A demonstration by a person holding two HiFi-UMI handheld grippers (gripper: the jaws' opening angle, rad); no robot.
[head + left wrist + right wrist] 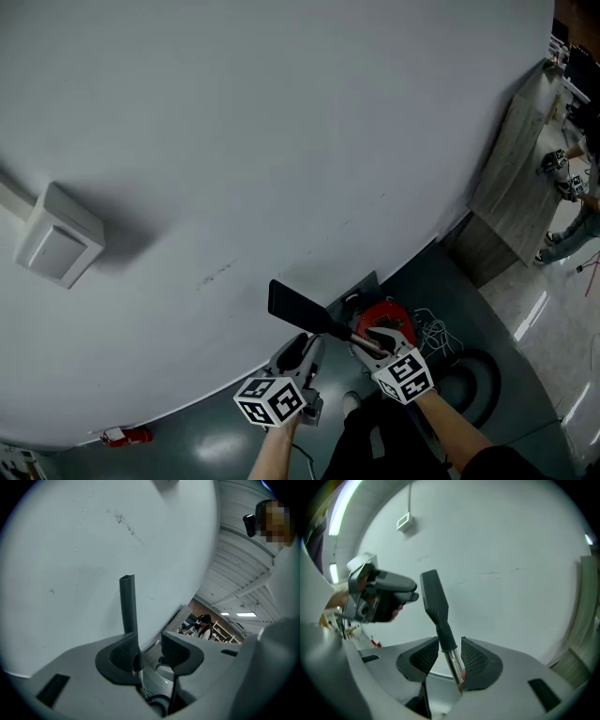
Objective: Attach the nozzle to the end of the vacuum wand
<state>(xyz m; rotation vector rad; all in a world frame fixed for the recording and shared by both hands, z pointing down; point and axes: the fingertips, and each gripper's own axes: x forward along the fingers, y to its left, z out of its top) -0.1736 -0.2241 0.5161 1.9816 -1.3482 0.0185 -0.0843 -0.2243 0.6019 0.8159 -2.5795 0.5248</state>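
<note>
Grey wall [281, 141] behind; nozzle [433, 595] looks seated on the wand [454, 667]; left claw [147, 651] spread, empty; right claw [449, 651] spread loosely around it.

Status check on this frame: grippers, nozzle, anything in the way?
Left gripper open, empty. Right gripper open, wand between its jaws. Nozzle looks seated on the wand's end. No obstruction seen.
</note>
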